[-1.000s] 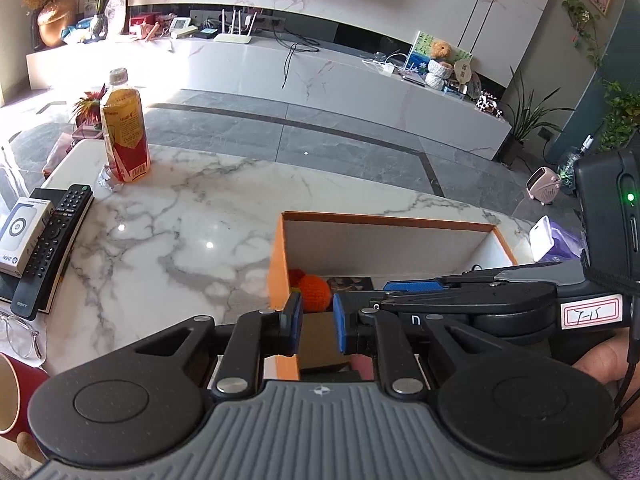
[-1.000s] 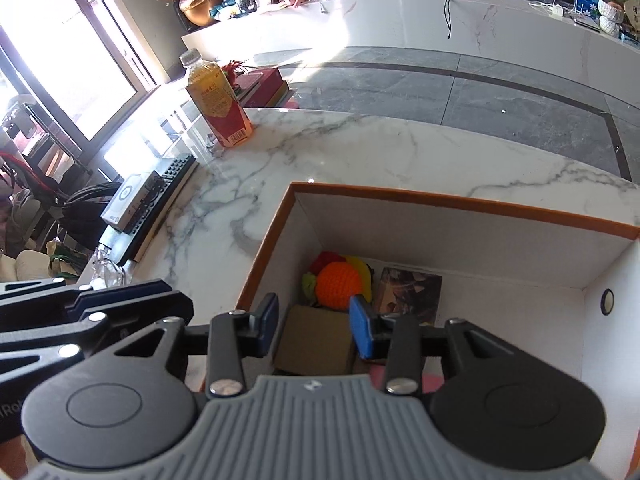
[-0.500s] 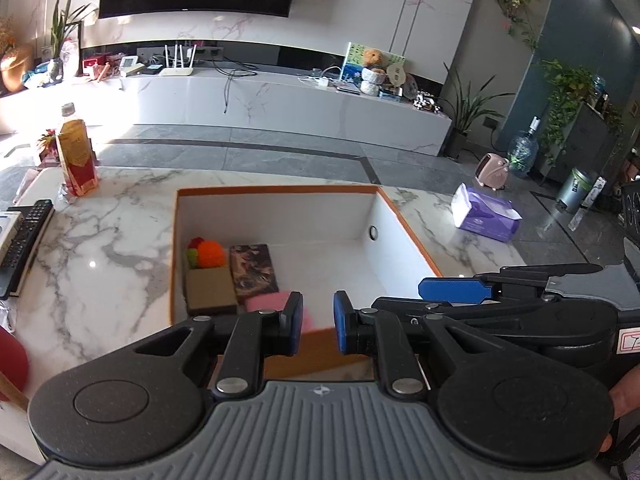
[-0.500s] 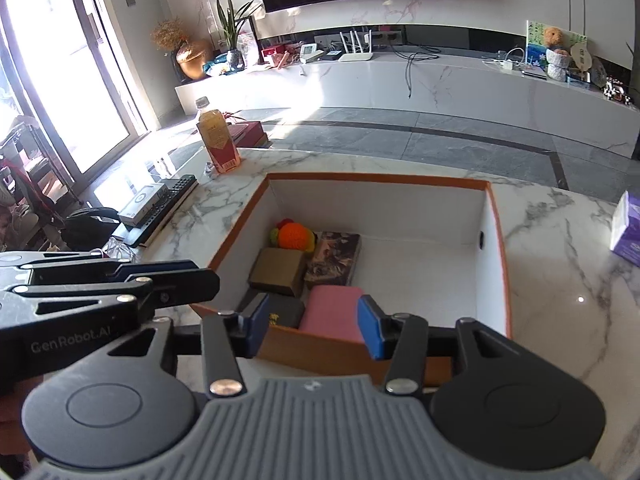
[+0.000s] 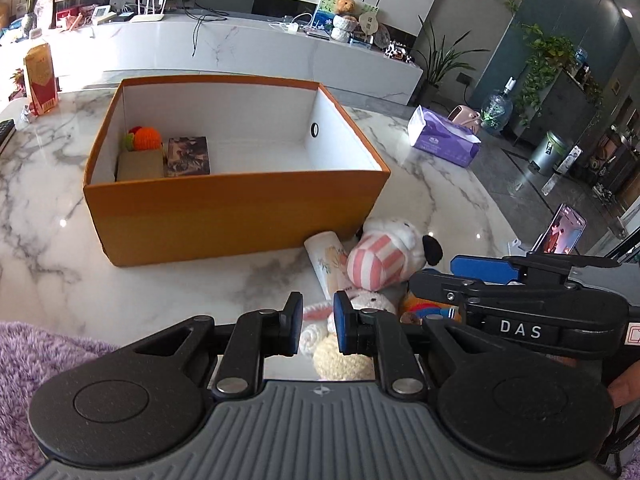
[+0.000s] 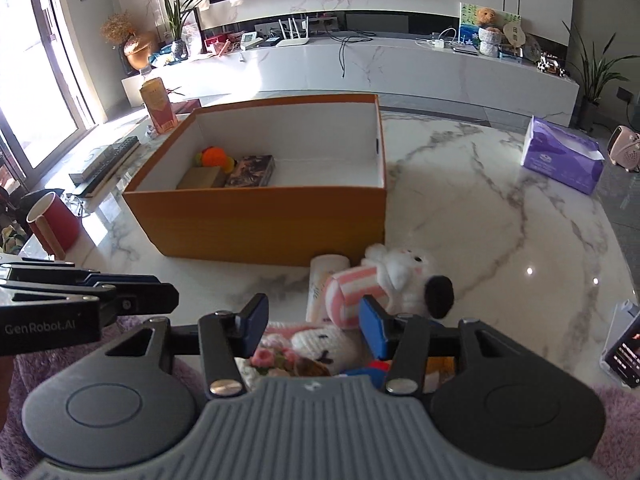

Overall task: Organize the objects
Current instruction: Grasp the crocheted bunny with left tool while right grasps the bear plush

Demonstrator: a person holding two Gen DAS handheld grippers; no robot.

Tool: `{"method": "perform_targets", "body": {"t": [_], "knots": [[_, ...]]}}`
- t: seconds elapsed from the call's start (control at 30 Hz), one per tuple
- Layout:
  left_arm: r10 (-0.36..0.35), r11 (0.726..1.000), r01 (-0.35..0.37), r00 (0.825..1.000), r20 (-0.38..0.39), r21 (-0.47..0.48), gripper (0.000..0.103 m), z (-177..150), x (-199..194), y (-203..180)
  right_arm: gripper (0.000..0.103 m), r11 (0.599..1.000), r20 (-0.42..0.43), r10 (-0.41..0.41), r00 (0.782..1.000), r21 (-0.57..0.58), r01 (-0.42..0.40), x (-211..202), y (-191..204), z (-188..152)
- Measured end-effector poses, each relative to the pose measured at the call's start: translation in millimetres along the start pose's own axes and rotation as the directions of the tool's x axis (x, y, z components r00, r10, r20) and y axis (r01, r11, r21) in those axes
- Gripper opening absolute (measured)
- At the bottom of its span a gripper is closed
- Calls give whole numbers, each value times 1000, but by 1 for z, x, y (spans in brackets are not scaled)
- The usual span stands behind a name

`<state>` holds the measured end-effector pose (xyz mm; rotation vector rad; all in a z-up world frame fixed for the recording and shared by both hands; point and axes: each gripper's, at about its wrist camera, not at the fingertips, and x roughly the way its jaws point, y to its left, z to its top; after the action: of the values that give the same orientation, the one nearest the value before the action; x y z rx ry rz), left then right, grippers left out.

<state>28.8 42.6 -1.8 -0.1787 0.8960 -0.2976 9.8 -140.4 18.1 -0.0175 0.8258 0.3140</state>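
An orange box (image 5: 236, 216) (image 6: 260, 216) stands on the marble table. At its left end lie an orange knitted ball (image 5: 147, 138), a brown carton (image 5: 140, 166) and a dark patterned box (image 5: 188, 156). In front of the box is a pile of toys: a pink-striped white plush (image 5: 384, 256) (image 6: 360, 288), a floral roll (image 5: 328, 260) (image 6: 324, 280) and a white knitted bunny (image 5: 368, 304) (image 6: 324, 344). My left gripper (image 5: 319, 322) hovers over the pile's left edge with a narrow gap and nothing in it. My right gripper (image 6: 314, 320) is open wider above the bunny.
A purple tissue pack (image 5: 444, 140) (image 6: 564, 160) lies on the right. A drink bottle (image 6: 158, 106), a remote (image 6: 108, 160) and a red cup (image 6: 54, 224) stand left of the box. A phone (image 6: 624, 352) leans at the right edge. Purple fuzzy fabric (image 5: 40, 360) is nearest me.
Both grippers have drawn back from over the box to the near side of the table, bringing the toy pile into view. The right jaws have widened.
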Motion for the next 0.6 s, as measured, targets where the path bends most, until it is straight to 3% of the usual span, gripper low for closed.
{"method": "perform_targets", "body": {"t": [0.23, 0.6], "knots": [[-15, 1000, 16, 999, -33, 6, 24, -19, 7, -7, 53, 999, -30, -23, 999, 36, 24, 3, -17, -29], [31, 995, -26, 999, -42, 97, 47, -37, 19, -23, 60, 997, -52, -48, 997, 51, 51, 16, -31, -53]]}}
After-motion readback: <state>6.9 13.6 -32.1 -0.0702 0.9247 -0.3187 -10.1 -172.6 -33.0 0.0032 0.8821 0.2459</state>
